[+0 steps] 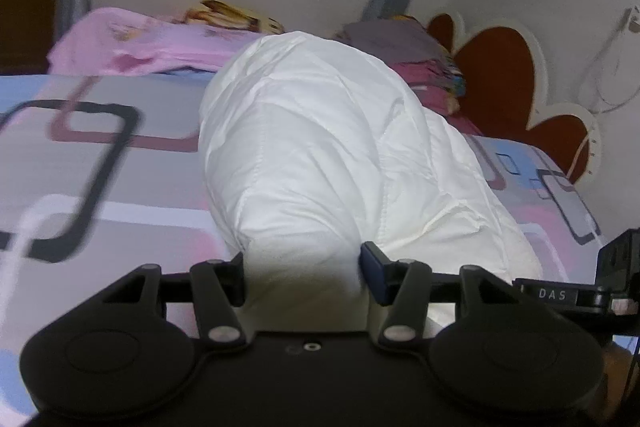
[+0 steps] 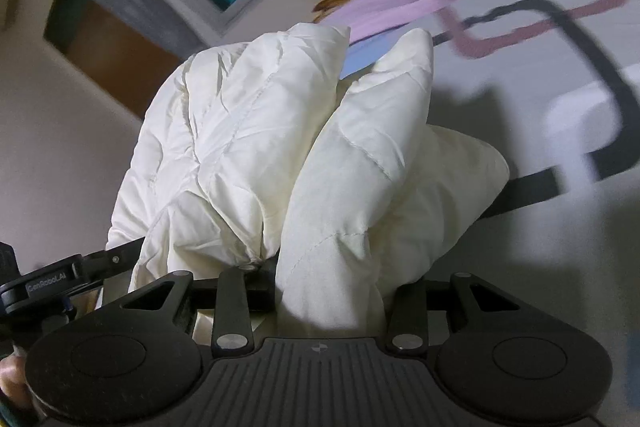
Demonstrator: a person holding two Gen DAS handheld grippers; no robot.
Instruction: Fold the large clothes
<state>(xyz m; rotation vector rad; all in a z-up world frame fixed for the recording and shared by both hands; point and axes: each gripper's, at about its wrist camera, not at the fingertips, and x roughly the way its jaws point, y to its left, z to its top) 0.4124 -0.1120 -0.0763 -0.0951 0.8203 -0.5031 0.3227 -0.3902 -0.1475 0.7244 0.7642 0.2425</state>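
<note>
Both claws are pinching the white coat right now: the left claw [image 1: 304,267] has a thick puffy wad of it squeezed between its pads, and the right claw [image 2: 328,279] is clamped on another bunch. The coat [image 1: 320,147] runs from the left claw out across the patterned bed [image 1: 100,187], so part is lifted and part rests on the sheet.

My take on doing this fold well: keep both hands level with each other so the padded edge travels over as one straight line, and don't let the slippery fabric creep out.

The left view shows the coat's length on the bed plus the pink pile [image 1: 132,43] behind. The right view shows two bunched lobes sticking up instead.
</note>
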